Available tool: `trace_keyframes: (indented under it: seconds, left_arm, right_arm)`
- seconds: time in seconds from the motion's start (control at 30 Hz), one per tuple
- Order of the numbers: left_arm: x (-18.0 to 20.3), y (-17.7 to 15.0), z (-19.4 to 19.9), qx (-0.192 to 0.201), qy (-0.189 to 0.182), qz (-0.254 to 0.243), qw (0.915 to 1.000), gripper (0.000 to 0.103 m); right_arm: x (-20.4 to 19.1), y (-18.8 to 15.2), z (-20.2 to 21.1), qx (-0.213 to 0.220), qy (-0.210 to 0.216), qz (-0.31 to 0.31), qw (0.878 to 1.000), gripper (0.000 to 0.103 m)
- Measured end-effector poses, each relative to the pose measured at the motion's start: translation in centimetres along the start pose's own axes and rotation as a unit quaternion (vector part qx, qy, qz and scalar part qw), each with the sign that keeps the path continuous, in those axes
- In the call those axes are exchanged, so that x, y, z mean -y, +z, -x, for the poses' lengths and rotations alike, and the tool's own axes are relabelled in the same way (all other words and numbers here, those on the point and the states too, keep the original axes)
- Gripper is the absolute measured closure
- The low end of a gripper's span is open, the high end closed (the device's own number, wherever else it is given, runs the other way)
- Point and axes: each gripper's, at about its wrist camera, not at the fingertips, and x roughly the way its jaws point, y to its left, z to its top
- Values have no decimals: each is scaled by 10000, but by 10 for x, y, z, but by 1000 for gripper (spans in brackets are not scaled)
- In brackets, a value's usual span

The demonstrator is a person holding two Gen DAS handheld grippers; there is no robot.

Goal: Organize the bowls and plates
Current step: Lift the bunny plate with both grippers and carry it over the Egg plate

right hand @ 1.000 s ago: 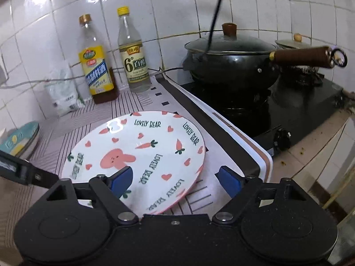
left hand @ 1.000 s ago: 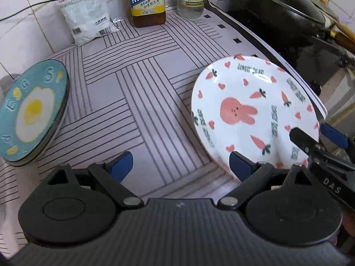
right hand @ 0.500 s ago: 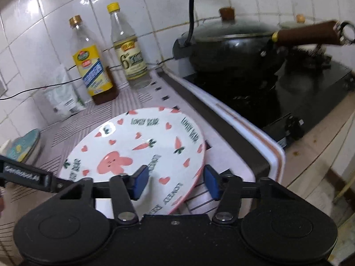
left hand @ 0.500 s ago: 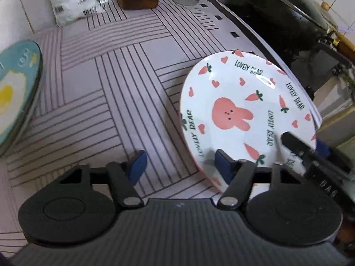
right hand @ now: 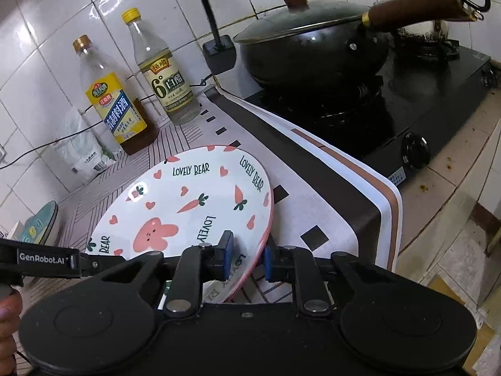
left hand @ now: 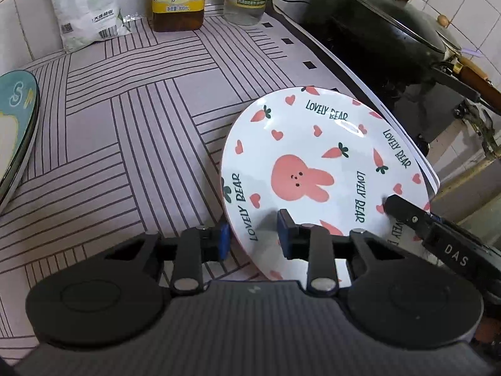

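A white plate (left hand: 316, 169) printed with a pink rabbit, carrots and hearts is found on the striped mat (left hand: 125, 125) of the counter, near the mat's edge beside the black stove (right hand: 422, 119). The plate is tilted, its right side raised off the mat. The left gripper (left hand: 253, 238) is closed on the plate's near rim, one blue pad under the edge and the other on the upper face; its jaws have just been closing and are now narrow. The right gripper (right hand: 244, 258) is likewise clamped on the plate's right rim, the edge pinched between its blue pads, its jaws having just been closing as well. A teal plate (left hand: 15, 125) with an egg design is seen at the mat's far left, well apart. Two bottles (right hand: 119, 100) and a white bag (left hand: 84, 12) stand against the tiled wall, and a lidded black wok (right hand: 313, 50) sits on the stove
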Motion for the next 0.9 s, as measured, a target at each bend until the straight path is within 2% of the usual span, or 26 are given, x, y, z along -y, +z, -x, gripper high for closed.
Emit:
trace_keyframes:
  seconds: [0.17,0.37,0.77,0.9]
  left_arm:
    - [-9,4,1,-144,-264,3,9995,78]
    - [-6,-1,16,107,76,-133,9998,78]
    - [-38,-17,60,81,324,-64,9994,78]
    - [-55,-21,73,-12,367,59,9993,78]
  right_arm:
    - [5,3,0,-95,141,-97,9998,82]
    - [-2,3,0,-111,256,68,9996,82]
    - [-38,-7,1,-3,814,315,9962,82]
    - [-57,-3,0,-301,907,528,9940,81]
